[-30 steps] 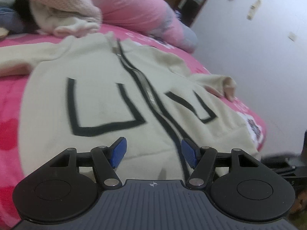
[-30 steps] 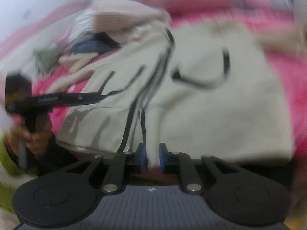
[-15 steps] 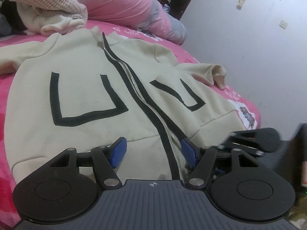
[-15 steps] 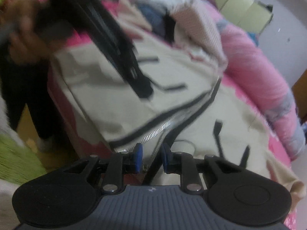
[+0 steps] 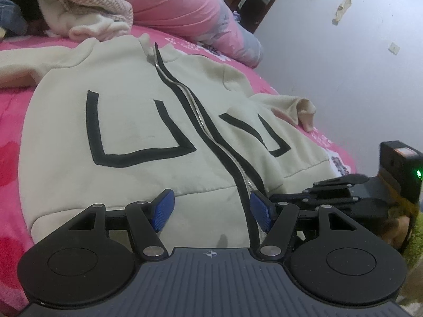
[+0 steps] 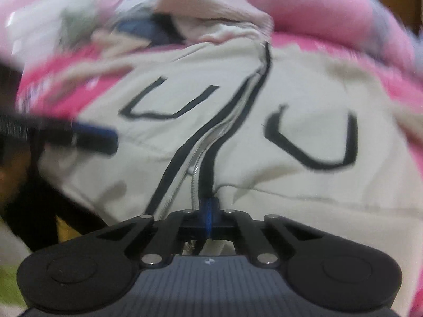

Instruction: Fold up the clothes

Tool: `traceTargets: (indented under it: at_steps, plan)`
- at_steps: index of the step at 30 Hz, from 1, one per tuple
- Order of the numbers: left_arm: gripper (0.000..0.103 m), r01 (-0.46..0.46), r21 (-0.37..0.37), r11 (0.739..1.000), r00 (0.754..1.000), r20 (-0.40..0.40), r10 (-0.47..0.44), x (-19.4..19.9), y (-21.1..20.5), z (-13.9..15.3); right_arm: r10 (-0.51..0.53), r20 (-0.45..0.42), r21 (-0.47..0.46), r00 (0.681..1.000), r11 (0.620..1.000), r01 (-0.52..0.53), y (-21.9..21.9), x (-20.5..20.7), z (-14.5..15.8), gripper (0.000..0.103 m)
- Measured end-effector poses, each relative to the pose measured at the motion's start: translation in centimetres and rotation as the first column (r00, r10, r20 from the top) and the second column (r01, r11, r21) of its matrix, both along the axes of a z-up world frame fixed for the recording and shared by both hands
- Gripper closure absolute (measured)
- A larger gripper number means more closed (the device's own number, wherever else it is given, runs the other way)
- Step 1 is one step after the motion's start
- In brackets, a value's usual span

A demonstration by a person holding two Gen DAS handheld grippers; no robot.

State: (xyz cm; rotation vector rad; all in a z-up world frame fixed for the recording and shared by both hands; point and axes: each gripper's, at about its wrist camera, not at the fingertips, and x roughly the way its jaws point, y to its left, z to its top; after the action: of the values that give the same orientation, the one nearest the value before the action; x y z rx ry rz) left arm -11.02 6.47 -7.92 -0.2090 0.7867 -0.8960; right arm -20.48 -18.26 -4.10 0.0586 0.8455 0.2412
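A cream zip-up jacket (image 5: pixel 137 121) with black trim lies front up and spread flat on the pink bed (image 5: pixel 10 158). Its zipper (image 5: pixel 201 121) runs toward me. My left gripper (image 5: pixel 211 211) is open, its blue pads just above the hem to the left of the zipper, with nothing between them. My right gripper (image 6: pixel 208 211) is shut, its pads pinched together on the hem at the black band beside the zipper (image 6: pixel 211 145). In the left wrist view it lies low at the hem's right (image 5: pixel 330 192). The right wrist view is blurred.
A pile of other clothes (image 5: pixel 79 8) and a pink bolster (image 5: pixel 179 10) lie at the head of the bed. A white wall (image 5: pixel 343 66) runs along the bed's right side. The right sleeve's cuff (image 5: pixel 304 111) is bunched near that edge. A green rug (image 5: pixel 415 237) covers the floor.
The right gripper came in to the hem beside the zipper and its jaws closed from slightly apart to fully together. The left gripper stayed open over the hem.
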Motion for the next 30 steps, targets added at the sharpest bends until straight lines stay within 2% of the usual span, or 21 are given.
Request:
traceTargets:
  at_steps: [2, 3, 6, 8, 10, 11, 14, 16, 17, 18, 21, 23, 24, 25, 27, 29, 30]
  plan:
    - [0.04, -0.001, -0.009, 1.0, 1.0, -0.007, 0.001, 0.2, 0.2, -0.1, -0.036, -0.024, 0.083, 0.999, 0.996, 0.038, -1.1, 0.3, 0.0, 0.103]
    - [0.04, 0.0, -0.011, 1.0, 1.0, -0.006, 0.0, 0.2, 0.2, -0.1, -0.027, -0.018, 0.077, 0.999, 0.997, 0.028, -1.0, 0.2, 0.2, 0.103]
    - [0.04, 0.003, -0.016, 1.0, 1.0, -0.007, -0.004, 0.3, 0.3, -0.2, 0.033, 0.023, -0.123, 0.999, 0.992, -0.03, 1.7, -0.6, 0.7, 0.102]
    - [0.04, 0.005, -0.02, 1.0, 1.0, -0.008, -0.005, 0.4, 0.3, -0.3, 0.089, 0.032, -0.275, 0.996, 0.958, -0.077, 4.0, -0.8, 0.4, 0.098]
    - [0.04, 0.003, -0.026, 1.0, 1.0, -0.014, -0.003, 0.5, 0.3, -0.4, 0.141, 0.032, -0.373, 0.989, 0.92, -0.119, 6.0, -0.9, -0.2, 0.075]
    - [0.04, 0.002, -0.028, 1.0, 1.0, -0.015, -0.002, 0.5, 0.4, -0.4, 0.155, 0.029, -0.406, 0.987, 0.904, -0.13, 6.8, -0.8, -0.7, 0.071]
    - [0.04, 0.001, -0.029, 1.0, 1.0, -0.016, -0.001, 0.3, 0.3, -0.5, 0.161, 0.028, -0.481, 0.987, 0.867, -0.128, 8.2, -0.3, -2.0, 0.068]
    - [0.039, 0.002, -0.025, 1.0, 1.0, -0.01, -0.002, 0.2, 0.3, -0.4, 0.168, 0.037, -0.498, 0.985, 0.858, -0.128, 8.3, -0.4, -2.3, 0.07]
    - [0.039, 0.003, -0.022, 1.0, 1.0, -0.006, -0.003, 0.1, 0.2, -0.4, 0.154, 0.043, -0.489, 0.987, 0.865, -0.114, 8.0, -0.4, -2.2, 0.074]
    - [0.039, 0.005, -0.02, 1.0, 1.0, -0.001, -0.005, 0.1, 0.2, -0.4, 0.125, 0.049, -0.467, 0.991, 0.88, -0.088, 7.5, -0.4, -1.9, 0.086]
    - [0.04, 0.008, -0.015, 1.0, 1.0, 0.013, -0.008, 0.1, 0.1, -0.6, 0.0, 0.042, -0.286, 0.999, 0.958, 0.012, 4.6, 0.1, -0.5, 0.097]
    - [0.04, 0.007, -0.012, 1.0, 1.0, 0.018, -0.007, 0.1, 0.0, -0.8, -0.071, 0.025, -0.114, 0.997, 0.991, 0.073, 2.2, 0.0, 0.3, 0.097]
    - [0.04, 0.006, -0.012, 1.0, 1.0, 0.02, -0.006, 0.1, 0.0, -0.9, -0.1, 0.012, -0.023, 0.995, 0.995, 0.101, 1.0, 0.0, 0.7, 0.097]
    - [0.04, 0.005, -0.014, 1.0, 1.0, 0.022, -0.005, 0.1, 0.0, -0.9, -0.123, 0.003, 0.081, 0.992, 0.989, 0.123, -0.2, -0.2, 1.0, 0.097]
    - [0.04, 0.007, -0.014, 1.0, 1.0, 0.027, -0.007, 0.0, 0.0, -0.9, -0.15, -0.001, 0.283, 0.989, 0.948, 0.144, -2.1, -0.7, 1.6, 0.097]
    - [0.04, 0.008, -0.009, 1.0, 1.0, 0.03, -0.008, 0.0, 0.0, -0.8, -0.168, 0.004, 0.412, 0.986, 0.898, 0.152, -3.2, -0.8, 2.0, 0.096]
    - [0.04, 0.009, -0.007, 1.0, 0.999, 0.031, -0.008, 0.0, 0.0, -0.8, -0.172, 0.009, 0.448, 0.985, 0.881, 0.15, -3.5, -0.8, 2.2, 0.096]
